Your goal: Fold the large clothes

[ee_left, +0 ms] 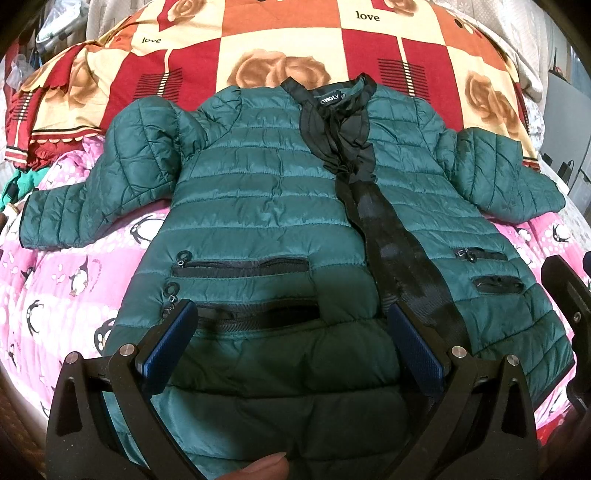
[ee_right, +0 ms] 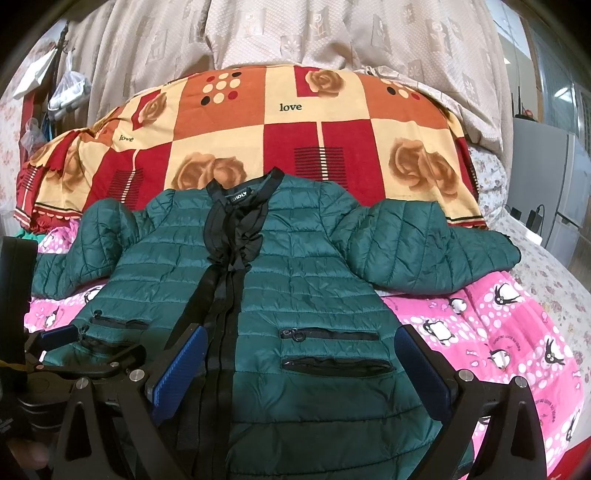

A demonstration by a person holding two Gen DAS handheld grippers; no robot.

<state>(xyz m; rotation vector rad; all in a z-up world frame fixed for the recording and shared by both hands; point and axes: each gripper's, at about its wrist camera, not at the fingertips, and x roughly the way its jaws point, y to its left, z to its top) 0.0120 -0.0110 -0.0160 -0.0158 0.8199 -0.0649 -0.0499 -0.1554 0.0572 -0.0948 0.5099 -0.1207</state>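
Jaws: we note both sets spread wide, nothing gripped. The left gripper [ee_left: 291, 325] hangs over the hem region near the lower left pockets; the right gripper [ee_right: 301, 354] hangs over the right front panel, its blue pads [ee_right: 181, 365] either side of the two right pockets. We also see the left gripper [ee_right: 59, 338] at the left edge of the right wrist view, fingers apart.

The green quilted jacket [ee_left: 266, 192] lies flat, front up, collar away from us, both sleeves spread outward, black placket [ee_left: 391, 251] down the centre. It rests on a pink penguin-print blanket [ee_right: 498, 332]. Beyond the collar lies a red and orange rose-patterned quilt [ee_right: 295, 147], with a beige curtain [ee_right: 332, 33] behind.
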